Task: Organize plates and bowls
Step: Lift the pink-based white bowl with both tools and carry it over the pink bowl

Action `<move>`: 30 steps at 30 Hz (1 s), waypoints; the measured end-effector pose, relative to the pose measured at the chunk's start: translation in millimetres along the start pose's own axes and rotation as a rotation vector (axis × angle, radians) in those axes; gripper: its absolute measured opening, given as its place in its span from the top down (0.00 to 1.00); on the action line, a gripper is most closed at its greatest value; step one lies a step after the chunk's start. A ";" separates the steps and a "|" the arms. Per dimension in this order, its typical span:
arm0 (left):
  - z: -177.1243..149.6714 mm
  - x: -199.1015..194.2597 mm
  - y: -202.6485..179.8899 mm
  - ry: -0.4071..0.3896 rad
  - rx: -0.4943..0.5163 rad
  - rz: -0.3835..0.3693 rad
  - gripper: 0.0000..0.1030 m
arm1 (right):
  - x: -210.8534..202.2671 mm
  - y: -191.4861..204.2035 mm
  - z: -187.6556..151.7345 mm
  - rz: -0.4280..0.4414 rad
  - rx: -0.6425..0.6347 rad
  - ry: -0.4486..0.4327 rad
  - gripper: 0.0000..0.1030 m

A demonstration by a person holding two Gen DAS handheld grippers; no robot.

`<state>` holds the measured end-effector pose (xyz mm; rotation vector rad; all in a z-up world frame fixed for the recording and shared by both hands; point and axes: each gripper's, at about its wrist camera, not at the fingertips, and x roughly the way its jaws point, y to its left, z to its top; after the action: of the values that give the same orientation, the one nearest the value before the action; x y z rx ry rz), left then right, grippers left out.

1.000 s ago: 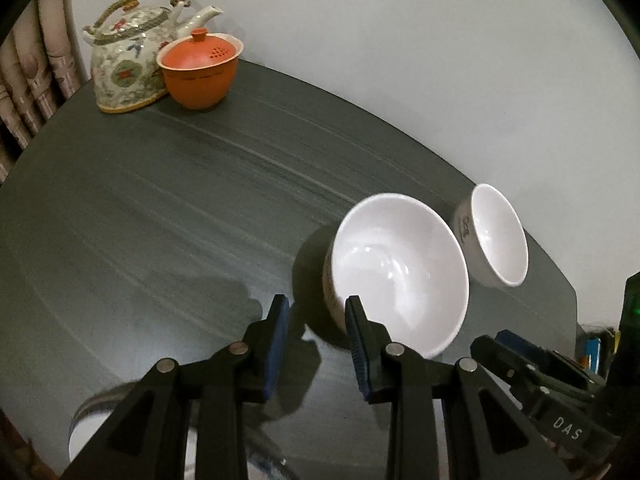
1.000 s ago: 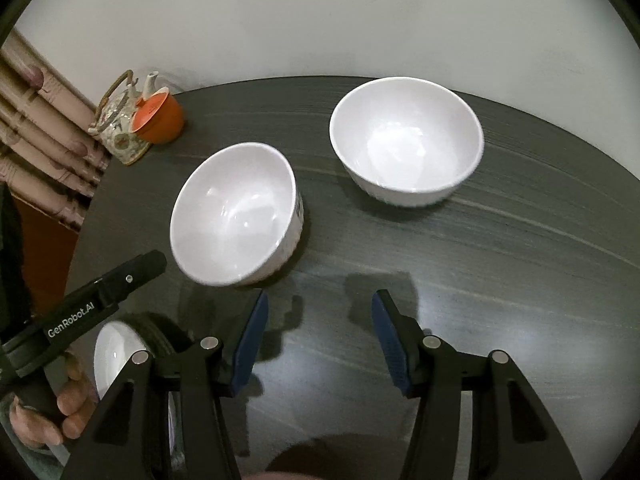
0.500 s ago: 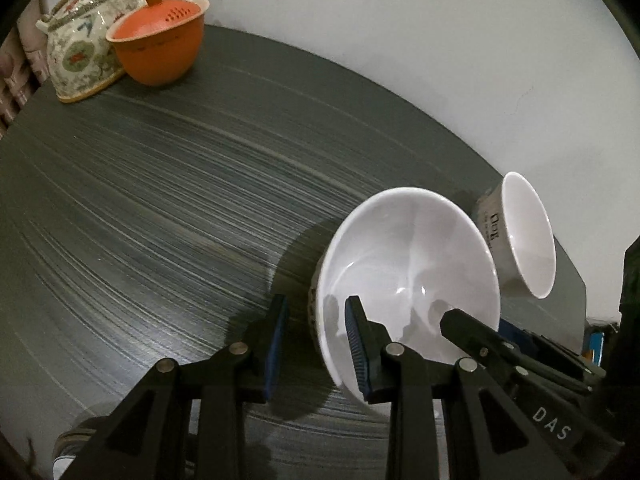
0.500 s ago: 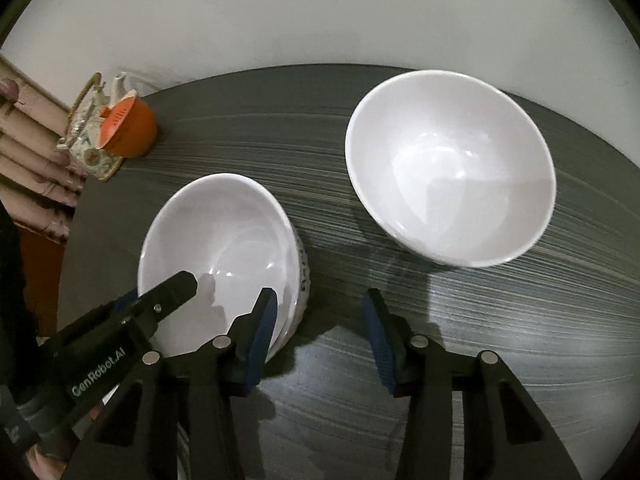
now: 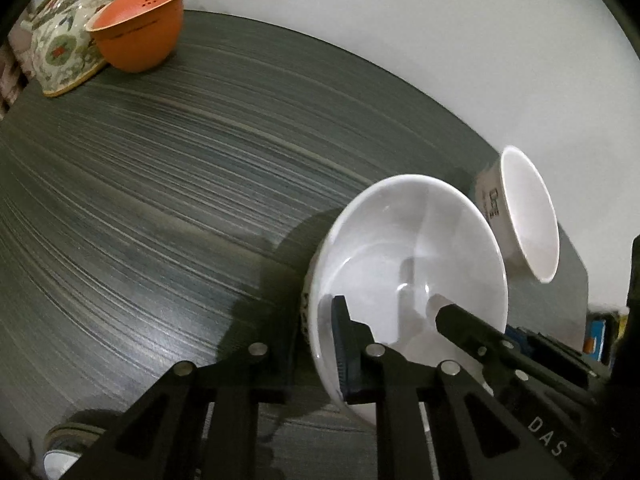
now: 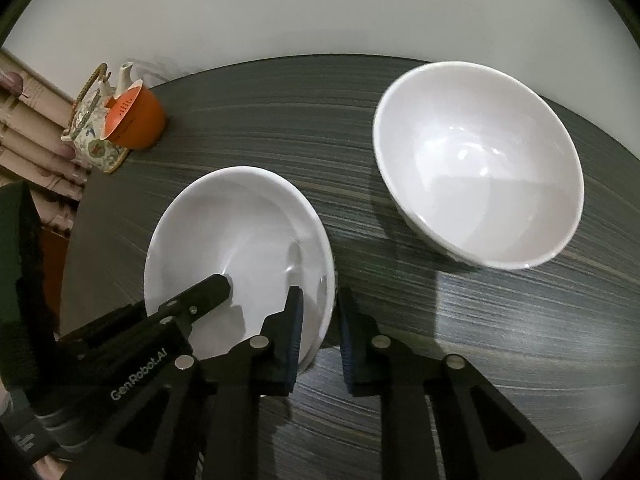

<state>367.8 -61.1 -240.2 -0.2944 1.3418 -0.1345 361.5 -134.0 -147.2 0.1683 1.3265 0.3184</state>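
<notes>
pinching the near bowl (image 6: 240,248) rim, left gripper (image 5: 316,340) and right gripper (image 6: 320,332) just closed; far bowl (image 6: 480,168) unstacked.

Since 1 second ago, both grippers have been brought down onto the near bowl (image 6: 240,248). Its rim is now pinched by the left gripper (image 5: 316,344) and also by the right gripper (image 6: 320,340), jaws just closed on each, 1 finger inside, 1 outside. Everything's seen closer now.
</notes>
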 end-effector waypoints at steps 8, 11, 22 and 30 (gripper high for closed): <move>-9.3 3.7 -13.8 0.026 0.044 0.015 0.85 | -7.6 -12.2 -16.0 -0.015 0.018 0.009 0.86; -12.7 4.2 -19.1 0.029 0.060 0.022 0.85 | -10.1 -16.4 -22.6 -0.019 0.027 0.011 0.86; -34.6 1.3 -38.0 0.051 0.108 0.037 0.85 | -17.2 -27.7 -44.6 -0.035 0.059 0.020 0.87; -41.7 -4.5 -58.4 0.043 0.138 0.042 0.85 | -27.3 -39.6 -60.7 -0.034 0.089 0.014 0.87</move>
<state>330.5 -121.2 -227.5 -0.1473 1.3734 -0.1986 302.2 -183.8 -148.3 0.2184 1.3571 0.2326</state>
